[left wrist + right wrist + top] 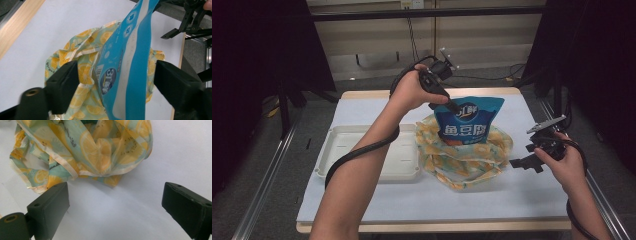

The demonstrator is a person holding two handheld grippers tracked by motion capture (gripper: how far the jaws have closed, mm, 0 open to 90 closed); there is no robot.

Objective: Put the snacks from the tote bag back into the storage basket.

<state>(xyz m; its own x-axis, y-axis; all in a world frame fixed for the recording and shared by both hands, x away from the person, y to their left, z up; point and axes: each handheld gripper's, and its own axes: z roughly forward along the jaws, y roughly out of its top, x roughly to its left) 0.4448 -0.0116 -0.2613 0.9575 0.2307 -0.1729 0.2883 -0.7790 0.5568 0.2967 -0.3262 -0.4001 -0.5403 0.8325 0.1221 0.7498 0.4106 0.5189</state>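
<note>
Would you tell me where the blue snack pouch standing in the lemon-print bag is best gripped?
Grip the blue snack pouch by its flat upper corner, coming from above on the left: that part stands clear of the lemon-print bag, thin enough for the left gripper, whose open jaws straddle it.

Overhead light fell evenly on the white worktop (362, 107), while the left and right surroundings stayed dark. Shadows beneath the lemon-print bag (100, 152) were soft. In both gripper views the near jaws appeared blurred, particularly at the lower left corner.
</note>
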